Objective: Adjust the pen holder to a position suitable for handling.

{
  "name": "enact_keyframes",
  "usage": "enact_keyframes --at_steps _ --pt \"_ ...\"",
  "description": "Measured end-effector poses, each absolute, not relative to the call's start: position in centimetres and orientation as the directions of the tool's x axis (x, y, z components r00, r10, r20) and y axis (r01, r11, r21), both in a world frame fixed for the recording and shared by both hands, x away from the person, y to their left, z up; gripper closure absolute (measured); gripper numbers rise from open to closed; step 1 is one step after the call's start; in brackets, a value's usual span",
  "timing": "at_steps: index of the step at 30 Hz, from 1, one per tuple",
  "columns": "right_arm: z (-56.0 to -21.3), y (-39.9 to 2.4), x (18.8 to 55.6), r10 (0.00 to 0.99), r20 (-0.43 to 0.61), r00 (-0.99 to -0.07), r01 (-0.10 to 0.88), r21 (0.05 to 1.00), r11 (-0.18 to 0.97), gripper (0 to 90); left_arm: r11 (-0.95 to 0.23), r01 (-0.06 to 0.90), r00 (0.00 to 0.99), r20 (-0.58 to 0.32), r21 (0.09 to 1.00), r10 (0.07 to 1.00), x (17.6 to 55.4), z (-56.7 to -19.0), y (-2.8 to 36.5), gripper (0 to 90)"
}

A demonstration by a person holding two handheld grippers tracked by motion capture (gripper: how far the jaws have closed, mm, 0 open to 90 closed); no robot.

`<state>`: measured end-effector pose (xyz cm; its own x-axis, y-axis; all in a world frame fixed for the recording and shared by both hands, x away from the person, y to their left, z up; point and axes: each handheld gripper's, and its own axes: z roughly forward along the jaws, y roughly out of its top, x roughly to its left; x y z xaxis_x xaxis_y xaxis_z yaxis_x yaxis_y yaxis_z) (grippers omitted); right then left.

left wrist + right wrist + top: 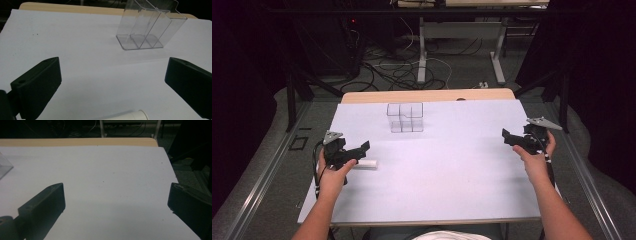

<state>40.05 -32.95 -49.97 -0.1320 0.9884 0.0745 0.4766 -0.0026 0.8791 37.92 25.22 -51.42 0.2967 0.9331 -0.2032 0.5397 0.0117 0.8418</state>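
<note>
My left tool (362,150) hangs with its jaws spread wide and nothing between them, just above the near end of a white tube (364,164) that lies flat on the tabletop (442,170). In the left gripper view the tube's open end (136,115) peeks in at six o'clock, below the gap between the jaws, so I judge it is not yet lined up for a pinch. My right tool (510,136) is also spread and holding nothing, parked at about three o'clock on the tabletop, well apart from everything.

From the tube, the clear acrylic organizer (405,118) stands at about one o'clock, well apart, upright with its stepped compartments open at the top; in the left gripper view it shows ahead (147,27).

What could go wrong: the tube is round and smooth, so if I close on it off-centre or too near its end it may roll away or tip in the jaws. The organizer is light and clear, so its walls are hard to read; a nudge from the tube or a jaw could slide or topple it.

Nothing lies between tube and organizer. Beyond the far edge are cables (387,70) and another desk's legs (422,55), out of the way.
</note>
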Motion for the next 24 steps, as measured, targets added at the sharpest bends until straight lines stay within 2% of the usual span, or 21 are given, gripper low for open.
enact_keyframes --at_steps 4,13,18,24 --pt "-50.6 -32.6 40.2 0.988 0.022 -0.153 0.482 0.875 0.055 0.9 0.013 0.536 0.297 -0.203 0.844 0.933 38.2 -51.4 25.0 1.2" --pt "-50.6 -32.1 40.2 0.99 0.063 -0.126 0.488 0.873 0.007 0.9 0.008 0.512 0.307 -0.192 0.859 0.932 39.2 -50.3 23.9 3.6" --pt "-50.7 -32.1 40.1 0.992 0.034 -0.125 0.481 0.876 0.03 0.9 0.03 0.485 0.279 -0.187 0.874 0.942 40.0 -49.1 23.1 15.9" --pt "-51.0 -32.0 40.2 0.989 0.031 -0.142 0.486 0.873 0.042 0.9 0.061 0.452 0.284 -0.208 0.89 0.936 41.6 -48.0 22.3 22.6"
